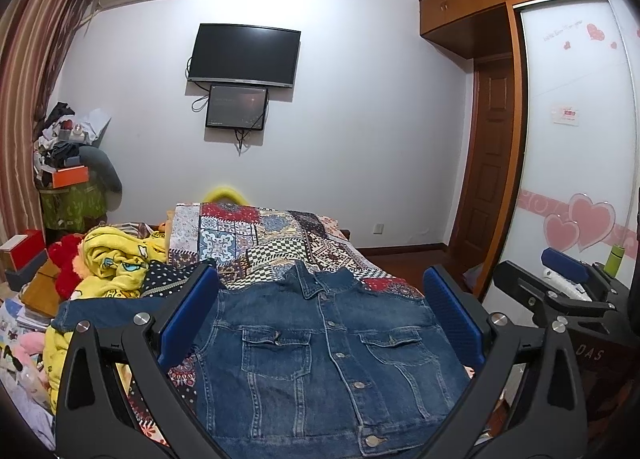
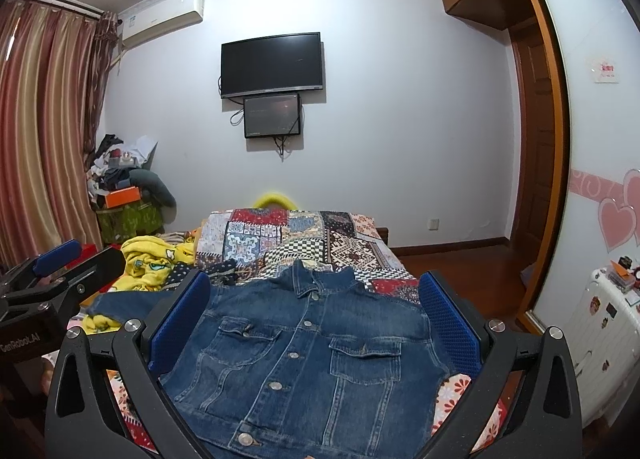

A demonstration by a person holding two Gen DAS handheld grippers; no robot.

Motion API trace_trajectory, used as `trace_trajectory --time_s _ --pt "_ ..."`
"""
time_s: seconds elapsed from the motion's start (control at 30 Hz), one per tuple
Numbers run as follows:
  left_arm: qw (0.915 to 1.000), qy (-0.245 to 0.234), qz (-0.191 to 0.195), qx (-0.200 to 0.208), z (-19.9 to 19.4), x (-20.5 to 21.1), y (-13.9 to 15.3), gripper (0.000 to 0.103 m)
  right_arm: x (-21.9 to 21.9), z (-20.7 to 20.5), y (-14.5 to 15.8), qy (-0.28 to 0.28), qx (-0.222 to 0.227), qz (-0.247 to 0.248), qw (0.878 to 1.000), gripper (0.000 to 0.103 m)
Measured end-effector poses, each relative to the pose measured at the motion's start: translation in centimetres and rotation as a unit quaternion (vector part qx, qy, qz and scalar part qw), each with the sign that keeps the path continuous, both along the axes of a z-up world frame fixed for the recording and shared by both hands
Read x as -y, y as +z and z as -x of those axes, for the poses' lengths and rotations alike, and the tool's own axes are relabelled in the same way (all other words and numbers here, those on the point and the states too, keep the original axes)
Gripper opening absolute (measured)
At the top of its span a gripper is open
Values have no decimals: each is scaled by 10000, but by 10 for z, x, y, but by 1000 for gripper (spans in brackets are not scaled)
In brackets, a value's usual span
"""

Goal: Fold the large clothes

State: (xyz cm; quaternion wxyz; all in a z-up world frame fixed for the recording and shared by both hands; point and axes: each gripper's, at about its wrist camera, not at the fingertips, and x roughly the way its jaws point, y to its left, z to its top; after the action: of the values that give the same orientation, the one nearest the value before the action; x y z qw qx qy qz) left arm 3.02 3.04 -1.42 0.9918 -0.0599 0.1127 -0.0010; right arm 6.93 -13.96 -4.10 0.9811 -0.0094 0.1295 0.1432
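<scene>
A blue denim jacket (image 1: 320, 355) lies flat, front up and buttoned, on the patchwork bedspread (image 1: 280, 235), collar pointing away from me; it also shows in the right wrist view (image 2: 312, 355). One sleeve (image 1: 108, 311) stretches out to the left. My left gripper (image 1: 320, 311) is open and empty, held above the jacket's chest. My right gripper (image 2: 316, 319) is open and empty too, above the same part. Each gripper shows at the edge of the other's view: the right one (image 1: 568, 275) and the left one (image 2: 52, 263).
A yellow cartoon blanket (image 1: 120, 267) and a red plush toy (image 1: 66, 259) are heaped left of the jacket. A cluttered stand (image 1: 72, 179) is by the curtain. A TV (image 1: 244, 55) hangs on the far wall. A wardrobe (image 1: 576, 139) and white suitcase (image 2: 604, 335) stand right.
</scene>
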Motion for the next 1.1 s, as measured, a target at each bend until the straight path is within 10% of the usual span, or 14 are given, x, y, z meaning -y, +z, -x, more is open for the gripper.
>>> trace_trajectory --time_s 0.6,0.8,1.1 --pt "9916 931 685 -576 -107 -146 -52 103 -51 -121 -30 108 -476 601 9970 103" --pt "9853 1313 391 -1022 -127 -218 -96 103 -61 -169 -53 107 -792 1082 9909 103" --pt "9505 1400 1318 -2440 -136 -320 -211 103 -69 -227 -112 387 -1890 1499 9697 103"
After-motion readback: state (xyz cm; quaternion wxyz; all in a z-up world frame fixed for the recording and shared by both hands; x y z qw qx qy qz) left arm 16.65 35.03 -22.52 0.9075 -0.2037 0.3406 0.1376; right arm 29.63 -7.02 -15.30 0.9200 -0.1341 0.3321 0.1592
